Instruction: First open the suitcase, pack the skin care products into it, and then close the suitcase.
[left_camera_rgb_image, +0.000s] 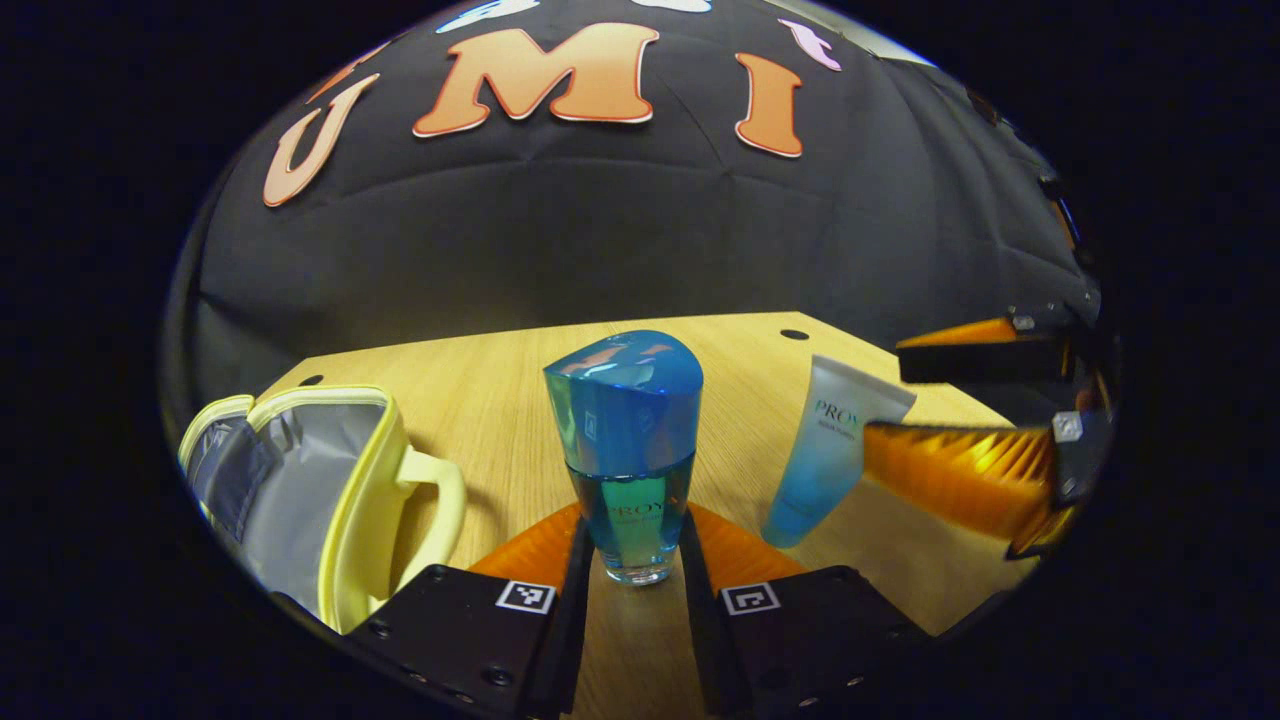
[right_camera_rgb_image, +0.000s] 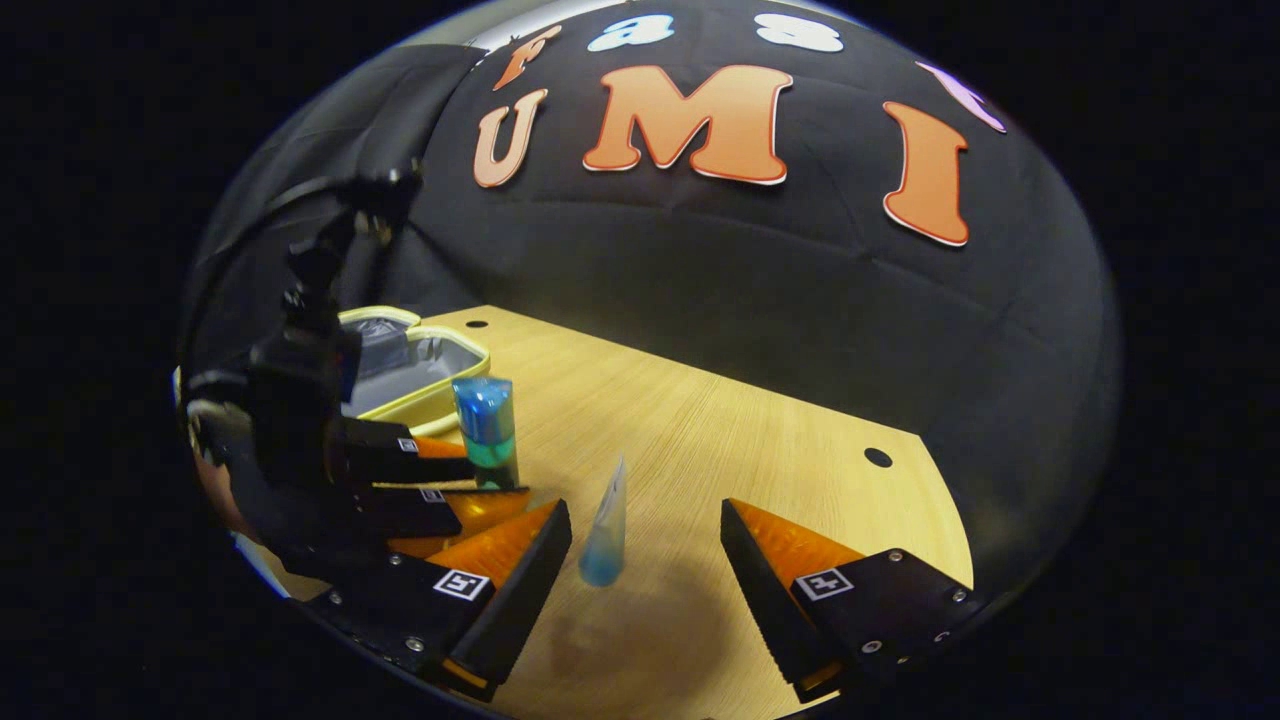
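Observation:
A blue glass bottle (left_camera_rgb_image: 630, 450) with a rounded blue cap stands upright on the wooden table (left_camera_rgb_image: 500, 390). My left gripper (left_camera_rgb_image: 636, 530) is shut on its lower part, one finger against each side. In the right gripper view the same bottle (right_camera_rgb_image: 487, 425) stands at the tips of that left gripper (right_camera_rgb_image: 478, 482). A pale blue tube (right_camera_rgb_image: 605, 530) stands on its cap between the wide-apart fingers of my open right gripper (right_camera_rgb_image: 645, 512), touching neither. In the left gripper view the tube (left_camera_rgb_image: 835, 450) leans by the right gripper (left_camera_rgb_image: 884, 392). The yellow case (left_camera_rgb_image: 350, 500) stands open, its grey lining showing.
The open case (right_camera_rgb_image: 420, 370) sits near the table's far left corner, behind the left gripper. Small round holes (right_camera_rgb_image: 878, 457) mark the tabletop near its edges. Bare wood stretches to the right of the tube. The black cloth wall closes off the back.

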